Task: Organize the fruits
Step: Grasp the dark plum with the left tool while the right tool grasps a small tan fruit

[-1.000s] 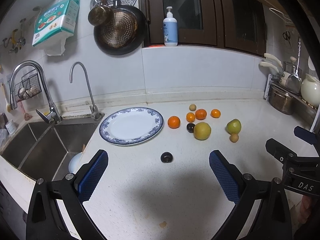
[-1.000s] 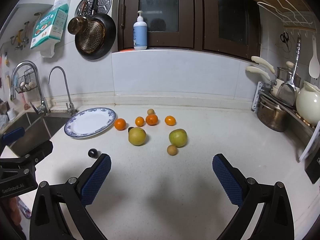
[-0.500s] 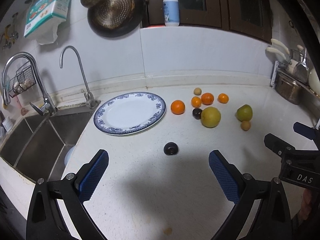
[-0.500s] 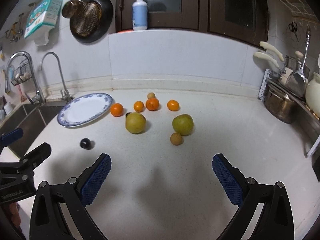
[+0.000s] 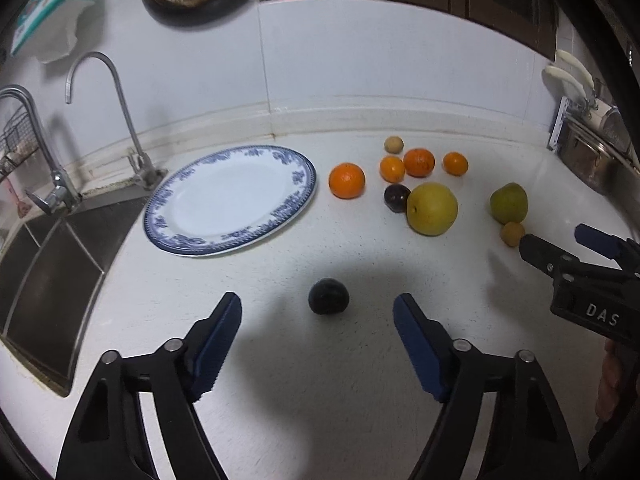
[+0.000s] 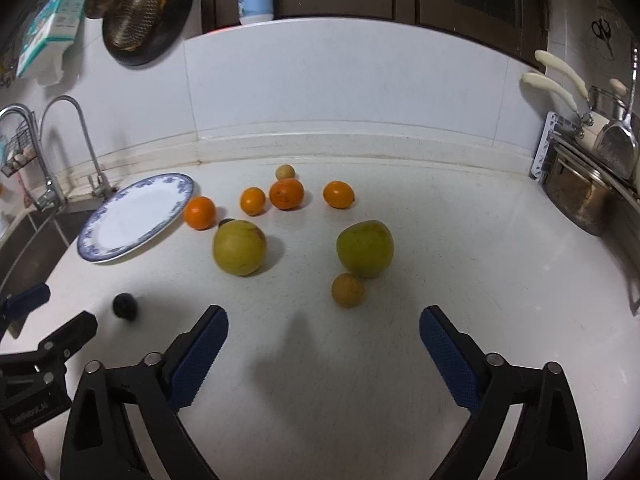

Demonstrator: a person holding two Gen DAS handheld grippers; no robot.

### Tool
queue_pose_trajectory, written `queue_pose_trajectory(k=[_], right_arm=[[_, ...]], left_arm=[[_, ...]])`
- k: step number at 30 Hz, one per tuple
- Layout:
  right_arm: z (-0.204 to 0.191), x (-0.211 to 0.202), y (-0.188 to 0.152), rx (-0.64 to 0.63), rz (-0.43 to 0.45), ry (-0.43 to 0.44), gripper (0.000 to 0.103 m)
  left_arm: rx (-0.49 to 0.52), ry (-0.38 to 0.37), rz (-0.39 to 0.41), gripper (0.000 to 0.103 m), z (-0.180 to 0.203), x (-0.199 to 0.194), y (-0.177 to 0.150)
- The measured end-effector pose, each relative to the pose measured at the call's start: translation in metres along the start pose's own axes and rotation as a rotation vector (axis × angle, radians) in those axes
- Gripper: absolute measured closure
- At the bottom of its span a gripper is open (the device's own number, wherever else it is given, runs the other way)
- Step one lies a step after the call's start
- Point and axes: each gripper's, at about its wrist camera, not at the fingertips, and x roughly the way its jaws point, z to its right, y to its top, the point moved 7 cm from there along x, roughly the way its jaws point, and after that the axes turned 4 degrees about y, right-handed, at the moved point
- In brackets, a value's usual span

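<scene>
One dark fruit [image 5: 328, 295] just beyond left tool [image 5: 317, 319] (jaws closing, nothing gripped).

Countertop [image 5: 320, 400]: white, matt, finely speckled stone look. Plate [image 5: 192, 240]: glossy glazed ceramic, blue-patterned rim. Sink [image 5: 44, 280] and taps [image 5: 120, 96]: brushed and polished metal. Gripper pads [image 6: 200, 356]: blue, ribbed, rubbery. Oranges [image 5: 347, 180]: dimpled, slightly shiny skin. Wall tiles [image 6: 340, 80]: smooth, glossy.

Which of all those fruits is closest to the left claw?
The dark, almost black fruit, lying alone just ahead of the left claw, whose jaws are closing without touching it. All the other fruits sit farther back, beside the plate.
</scene>
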Motion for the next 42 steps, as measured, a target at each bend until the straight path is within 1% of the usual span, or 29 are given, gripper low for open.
queue_pose_trajectory(k=[3, 7, 11, 12, 16, 21, 25, 26, 28, 29, 30, 31, 35, 38, 42], right_arm=[[0.003, 0.014, 0.0, 0.0, -0.025, 0.006, 0.013], [0.005, 0.033, 0.001, 0.003, -0.061, 0.014, 0.024], [0.006, 0.048, 0.002, 0.006, -0.092, 0.023, 0.031], [0.006, 0.052, 0.003, 0.005, -0.099, 0.021, 0.034], [0.009, 0.063, 0.003, 0.01, -0.125, 0.014, 0.042], [0.014, 0.073, 0.004, 0.018, -0.143, 0.006, 0.048], [0.016, 0.076, 0.002, 0.021, -0.155, 0.003, 0.059], [0.017, 0.077, 0.002, 0.018, -0.154, 0.0, 0.06], [0.016, 0.077, 0.002, 0.014, -0.152, 0.003, 0.068], [0.017, 0.077, 0.002, 0.014, -0.15, 0.001, 0.07], [0.016, 0.076, 0.002, 0.012, -0.148, 0.001, 0.074], [0.016, 0.076, 0.002, 0.011, -0.146, 0.003, 0.076], [0.012, 0.071, 0.001, 0.013, -0.137, 0.021, 0.076], [0.007, 0.062, 0.001, 0.009, -0.13, 0.043, 0.076], [-0.008, 0.046, 0.001, -0.008, -0.115, 0.092, 0.076]], left_arm=[[0.006, -0.001, -0.014, 0.031, 0.003, 0.011, 0.002], [-0.001, -0.005, -0.044, 0.042, 0.004, 0.023, 0.003], [-0.008, -0.01, -0.058, 0.046, 0.005, 0.032, 0.005], [-0.007, -0.01, -0.065, 0.047, 0.006, 0.034, 0.005], [-0.002, -0.021, -0.09, 0.058, 0.009, 0.042, 0.004], [0.004, -0.029, -0.107, 0.065, 0.011, 0.047, 0.005], [0.009, -0.031, -0.113, 0.069, 0.012, 0.05, 0.006], [0.01, -0.028, -0.111, 0.071, 0.012, 0.05, 0.007], [0.006, -0.025, -0.109, 0.074, 0.01, 0.05, 0.008], [0.006, -0.025, -0.107, 0.075, 0.01, 0.049, 0.008], [0.006, -0.026, -0.108, 0.075, 0.01, 0.049, 0.008], [0.007, -0.028, -0.107, 0.076, 0.009, 0.049, 0.008], [0.004, -0.04, -0.1, 0.076, 0.009, 0.047, 0.007], [0.002, -0.06, -0.08, 0.076, 0.008, 0.04, 0.009], [-0.006, -0.09, -0.057, 0.076, 0.005, 0.03, 0.013]])
